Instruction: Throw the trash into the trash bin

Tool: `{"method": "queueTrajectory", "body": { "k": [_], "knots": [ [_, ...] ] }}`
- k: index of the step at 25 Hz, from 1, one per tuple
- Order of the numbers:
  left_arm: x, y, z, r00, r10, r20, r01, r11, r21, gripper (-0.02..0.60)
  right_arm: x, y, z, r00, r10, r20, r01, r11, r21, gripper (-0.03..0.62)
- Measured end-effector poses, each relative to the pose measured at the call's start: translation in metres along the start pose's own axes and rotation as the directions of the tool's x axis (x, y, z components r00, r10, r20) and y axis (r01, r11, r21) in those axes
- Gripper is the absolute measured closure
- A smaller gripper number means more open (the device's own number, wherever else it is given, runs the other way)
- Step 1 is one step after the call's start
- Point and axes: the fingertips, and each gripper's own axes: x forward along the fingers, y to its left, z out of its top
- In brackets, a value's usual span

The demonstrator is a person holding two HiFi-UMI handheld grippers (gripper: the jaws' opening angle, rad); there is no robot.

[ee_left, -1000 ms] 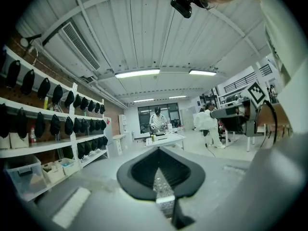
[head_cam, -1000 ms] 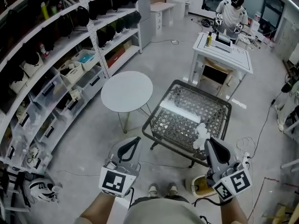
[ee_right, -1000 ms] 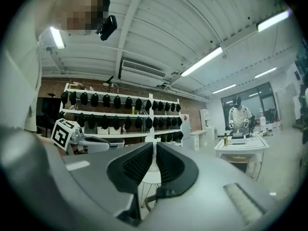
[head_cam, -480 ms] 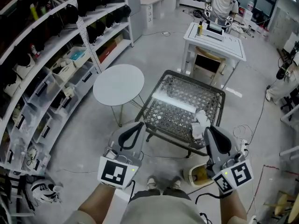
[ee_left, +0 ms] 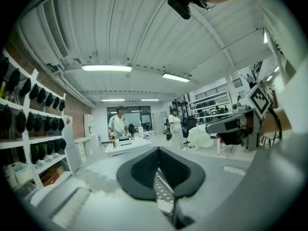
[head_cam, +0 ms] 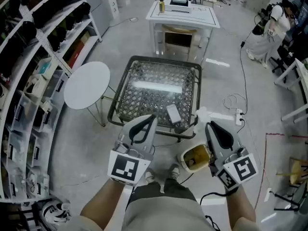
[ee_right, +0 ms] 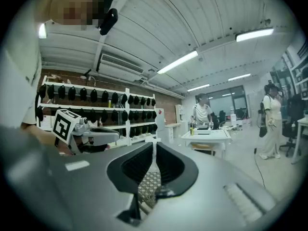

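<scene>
The right gripper (head_cam: 212,127) has its fingers pressed nearly together on a crumpled white wad of trash (head_cam: 202,114). The wad projects just ahead of the fingertips, beside the near right corner of the wire-mesh worktop (head_cam: 163,59), and the edge pinch apparently keeps it secure for carrying. The left gripper (head_cam: 143,123) is closed on nothing and sits idle alongside, while the trash bin (head_cam: 188,151) stands on the floor below and just behind the right fingers, so the drop is judged not yet lined up.
</scene>
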Motion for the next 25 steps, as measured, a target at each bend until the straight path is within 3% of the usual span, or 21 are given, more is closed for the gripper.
{"method": "queueTrajectory", "body": {
  "k": [5,10,13,16,25],
  "knots": [
    [0.061,-0.06,-0.05,0.991,-0.114,-0.07,0.114,0.993,0.004,0.579,-0.027,-0.065,-0.062,0.991,-0.113,-0.074,0.117,0.992,0.05,0.568],
    [0.097,-0.103,-0.113,0.961,-0.214,-0.175,0.213,0.977,-0.025,0.578,-0.052,-0.098,-0.13,0.963,-0.21,-0.17,0.232,0.966,0.118,0.568],
    [0.113,-0.121,-0.155,0.93,-0.27,-0.248,0.285,0.958,0.026,0.578,-0.061,-0.113,-0.177,0.941,-0.251,-0.228,0.288,0.946,0.145,0.568],
    [0.119,-0.141,-0.201,0.898,-0.319,-0.303,0.326,0.945,-0.027,0.578,-0.07,-0.12,-0.231,0.917,-0.278,-0.285,0.34,0.92,0.196,0.568],
    [0.14,-0.194,-0.331,0.8,-0.426,-0.422,0.449,0.892,-0.05,0.579,-0.09,-0.13,-0.416,0.836,-0.286,-0.469,0.457,0.835,0.306,0.566]
  ]
}}
